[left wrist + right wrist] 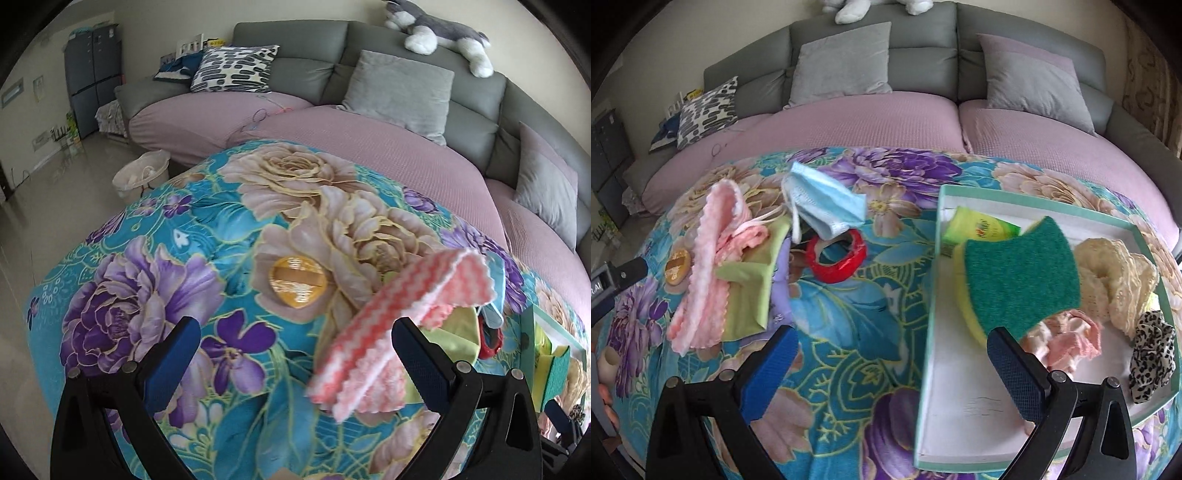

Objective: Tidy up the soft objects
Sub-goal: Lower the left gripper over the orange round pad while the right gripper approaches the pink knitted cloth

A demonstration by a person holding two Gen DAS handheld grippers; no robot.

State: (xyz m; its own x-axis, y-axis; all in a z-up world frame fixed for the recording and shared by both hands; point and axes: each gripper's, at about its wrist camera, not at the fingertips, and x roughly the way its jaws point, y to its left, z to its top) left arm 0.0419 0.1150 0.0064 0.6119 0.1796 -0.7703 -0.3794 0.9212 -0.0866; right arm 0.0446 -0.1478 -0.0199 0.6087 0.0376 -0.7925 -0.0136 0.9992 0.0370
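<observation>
Both claws released, jaws spread wide, nothing held. Left gripper (295,354) sits low over the floral cloth (155,229); right gripper (890,373) hovers at the near-left edge of the tray (936,332).

Pink cloth (384,325) — folded strip, zigzag print — lies ahead and right of the left gripper, its near end reaching in between the open jaws toward the right finger. Long axis runs diagonally, near-left to far-right. In the right wrist view the same cloth (705,273) is well off to the left, far from that claw. Left arm is clearly the nearer one.

Cloth rests on a pile: green rag (753,280), mask (827,206) and red ring (836,258) just beside.

Tray already holds the sponge (1019,277), scrunchies, a small pink item.

Judgement: next grasp likely falls to the left claw, closing across the strip's width, then carrying rightward to the tray.
</observation>
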